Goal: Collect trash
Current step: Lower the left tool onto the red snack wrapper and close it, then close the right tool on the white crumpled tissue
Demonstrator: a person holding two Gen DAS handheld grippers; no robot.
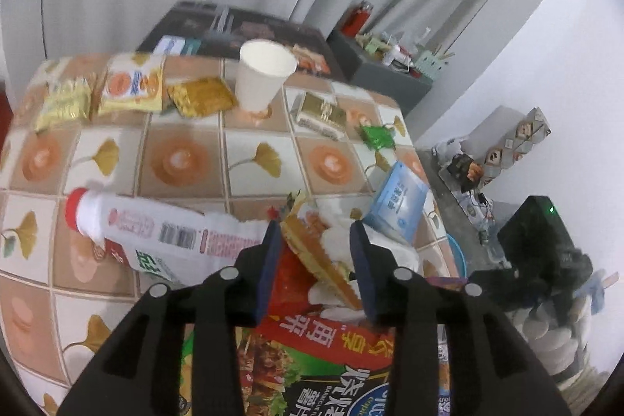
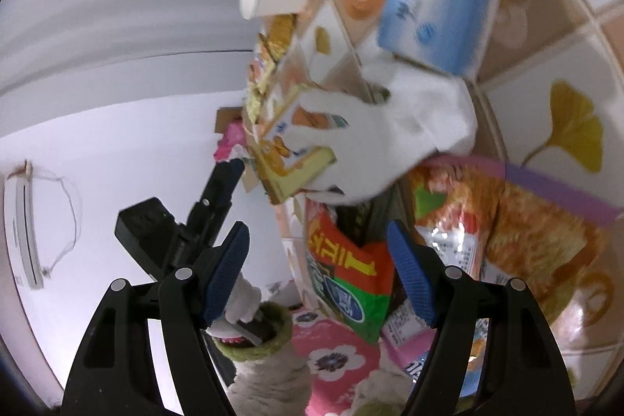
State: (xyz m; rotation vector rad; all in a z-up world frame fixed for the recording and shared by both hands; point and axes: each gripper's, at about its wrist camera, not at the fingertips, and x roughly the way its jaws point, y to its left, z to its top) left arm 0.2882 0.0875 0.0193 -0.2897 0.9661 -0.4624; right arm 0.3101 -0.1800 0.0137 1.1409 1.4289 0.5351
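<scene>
Snack bag [image 1: 343, 357] lies nearest, below left gripper [image 1: 316, 256], on heap of wrappers at table [image 1: 187, 158] edge. Jaws partly apart, pads not pressing; small packet [image 1: 312, 244] and gloved hand [image 1: 347, 240] between them. Right gripper [image 2: 318, 275] wide, holds nothing. Much left, I judge: bottle [image 1: 156, 229], cup [image 1: 261, 77], wrappers [image 1: 128, 88]. Bottle on its side, long axis across table, red cap toward left.

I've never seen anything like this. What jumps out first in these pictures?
A tiled tablecloth littered with snack wrappers, with a white paper cup standing at its far side. A white red-capped bottle lies on its side at the left, and the left tongs hover open over a heap of snack bags.
</scene>
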